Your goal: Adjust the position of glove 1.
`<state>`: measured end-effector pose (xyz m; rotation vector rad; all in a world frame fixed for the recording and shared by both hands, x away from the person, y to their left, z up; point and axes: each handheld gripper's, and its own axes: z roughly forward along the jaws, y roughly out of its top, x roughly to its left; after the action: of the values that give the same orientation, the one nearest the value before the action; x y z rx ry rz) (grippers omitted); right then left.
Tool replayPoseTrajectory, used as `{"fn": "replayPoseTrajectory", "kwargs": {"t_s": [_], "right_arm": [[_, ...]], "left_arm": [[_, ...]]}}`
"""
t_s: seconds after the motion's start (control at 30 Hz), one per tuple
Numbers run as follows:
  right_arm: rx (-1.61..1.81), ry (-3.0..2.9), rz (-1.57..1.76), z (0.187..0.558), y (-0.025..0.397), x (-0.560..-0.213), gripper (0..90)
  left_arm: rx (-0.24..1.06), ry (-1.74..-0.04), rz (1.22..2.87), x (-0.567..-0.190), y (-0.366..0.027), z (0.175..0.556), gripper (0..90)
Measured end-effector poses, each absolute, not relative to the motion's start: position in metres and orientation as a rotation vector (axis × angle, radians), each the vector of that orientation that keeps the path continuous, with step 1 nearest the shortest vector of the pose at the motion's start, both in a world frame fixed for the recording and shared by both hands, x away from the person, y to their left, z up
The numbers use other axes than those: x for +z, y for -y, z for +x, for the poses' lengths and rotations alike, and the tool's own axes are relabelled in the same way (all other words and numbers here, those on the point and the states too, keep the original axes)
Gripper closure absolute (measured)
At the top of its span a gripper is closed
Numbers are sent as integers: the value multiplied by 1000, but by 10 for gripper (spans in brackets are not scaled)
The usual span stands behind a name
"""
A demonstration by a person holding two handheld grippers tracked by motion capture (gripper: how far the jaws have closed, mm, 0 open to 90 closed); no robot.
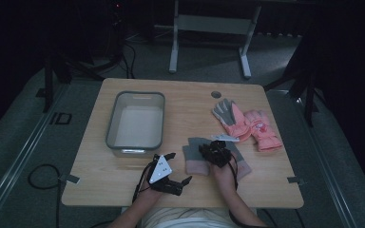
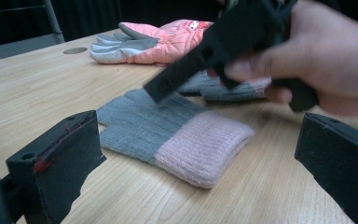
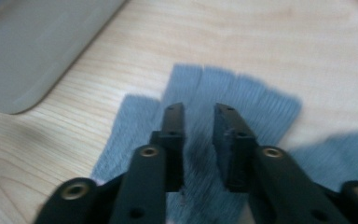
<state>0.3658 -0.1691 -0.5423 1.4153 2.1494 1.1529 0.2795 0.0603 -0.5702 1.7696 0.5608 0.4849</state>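
Right tool (image 3: 199, 122) – jaws narrowly parted, empty – hangs over the grey glove (image 3: 233, 98); left tool (image 2: 200, 154) gapes wide.

Two black hand-held grippers with brass-coloured screws, trailing cables, apparently a white three-cornered plate on the left hand-held gripper (image 1: 177, 182).

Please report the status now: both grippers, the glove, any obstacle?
Left gripper open, idle. Right gripper slightly open, poised over grey knit glove. Nothing gripped. Path clear.
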Motion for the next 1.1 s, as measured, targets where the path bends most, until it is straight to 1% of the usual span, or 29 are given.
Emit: {"fn": "replayPoseTrajectory", "kwargs": {"t_s": [0.03,0.1,0.23,0.3,0.63,0.93,1.1], "right_arm": [[1152,-2156,1387,366,171,-538,651],[1171,-2174,1316,369,179,-527,614],[1183,-2220,1259,376,200,-513,570],[1179,-2228,1236,380,211,-509,593],[1124,-2305,1097,384,262,-502,616],[1049,-2420,992,370,285,-523,613],[987,-2479,960,372,290,-536,613]], "left_arm": [[486,-560,1770,-570,-60,279,0],[483,-559,1770,-570,-60,279,0],[483,-559,1770,-570,-60,279,0],[484,-558,1774,-570,-60,280,0],[482,-559,1773,-570,-60,280,0],[486,-557,1775,-570,-60,279,0],[488,-556,1776,-570,-59,279,0]]}}
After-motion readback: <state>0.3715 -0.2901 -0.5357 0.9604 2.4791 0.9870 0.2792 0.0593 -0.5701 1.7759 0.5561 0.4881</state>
